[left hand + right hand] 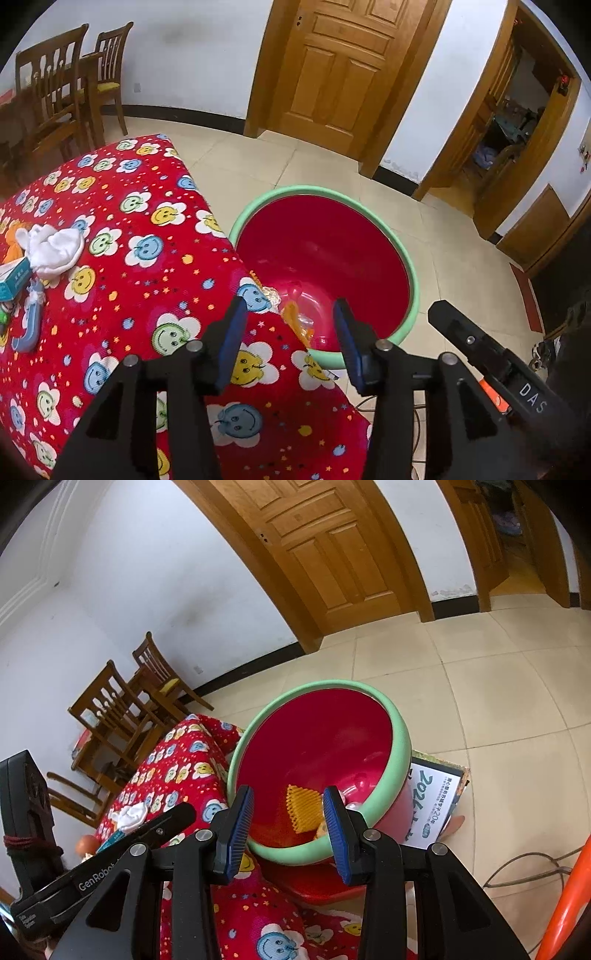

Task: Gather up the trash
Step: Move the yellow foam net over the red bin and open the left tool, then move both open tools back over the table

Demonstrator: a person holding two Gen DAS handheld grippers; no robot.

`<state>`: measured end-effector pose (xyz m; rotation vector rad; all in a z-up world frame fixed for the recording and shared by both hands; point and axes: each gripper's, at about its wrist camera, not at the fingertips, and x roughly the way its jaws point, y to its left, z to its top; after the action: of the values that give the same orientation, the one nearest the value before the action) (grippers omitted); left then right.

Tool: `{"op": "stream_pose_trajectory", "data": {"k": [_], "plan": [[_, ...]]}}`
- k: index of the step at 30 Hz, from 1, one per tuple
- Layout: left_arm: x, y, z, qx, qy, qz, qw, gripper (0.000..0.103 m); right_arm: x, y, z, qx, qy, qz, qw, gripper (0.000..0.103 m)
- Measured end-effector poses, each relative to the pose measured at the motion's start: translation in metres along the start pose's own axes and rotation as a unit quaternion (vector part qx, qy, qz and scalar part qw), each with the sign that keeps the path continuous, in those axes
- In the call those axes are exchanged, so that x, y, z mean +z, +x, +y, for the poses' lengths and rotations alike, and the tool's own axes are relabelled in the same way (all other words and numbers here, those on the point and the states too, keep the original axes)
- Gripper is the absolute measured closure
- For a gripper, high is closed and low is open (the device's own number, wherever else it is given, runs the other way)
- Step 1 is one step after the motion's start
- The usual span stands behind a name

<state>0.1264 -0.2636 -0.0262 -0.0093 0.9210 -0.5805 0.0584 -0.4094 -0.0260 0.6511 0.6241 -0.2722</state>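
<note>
A red basin with a green rim stands on the floor beside the table; it also shows in the right wrist view. An orange foam net and other scraps lie in it. My left gripper is open and empty over the table corner by the basin. My right gripper is open and empty just above the basin's near rim. On the table lie a crumpled white tissue, a small teal box and a blue strip.
The table wears a red smiley-flower cloth. Wooden chairs stand behind it. A closed wooden door and an open doorway are beyond. A calendar and a cable lie on the tiled floor.
</note>
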Motion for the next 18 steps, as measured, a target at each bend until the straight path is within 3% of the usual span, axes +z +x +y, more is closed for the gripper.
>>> {"op": "stream_pose_trajectory", "data": {"k": [6, 10, 18], "plan": [[-0.004, -0.016, 0.011, 0.019, -0.010, -0.011, 0.9997, 0.049, -0.003, -0.002, 0.009, 0.008, -0.010, 0.003, 1.000, 0.063], [-0.007, -0.030, 0.022, 0.032, -0.020, -0.021, 0.9991, 0.047, -0.005, -0.003, 0.017, 0.016, -0.016, 0.004, 1.000, 0.052], [-0.012, -0.065, 0.059, 0.063, -0.049, -0.044, 0.9958, 0.046, -0.014, -0.001, 0.045, 0.036, -0.042, 0.019, 0.998, 0.048]]}}
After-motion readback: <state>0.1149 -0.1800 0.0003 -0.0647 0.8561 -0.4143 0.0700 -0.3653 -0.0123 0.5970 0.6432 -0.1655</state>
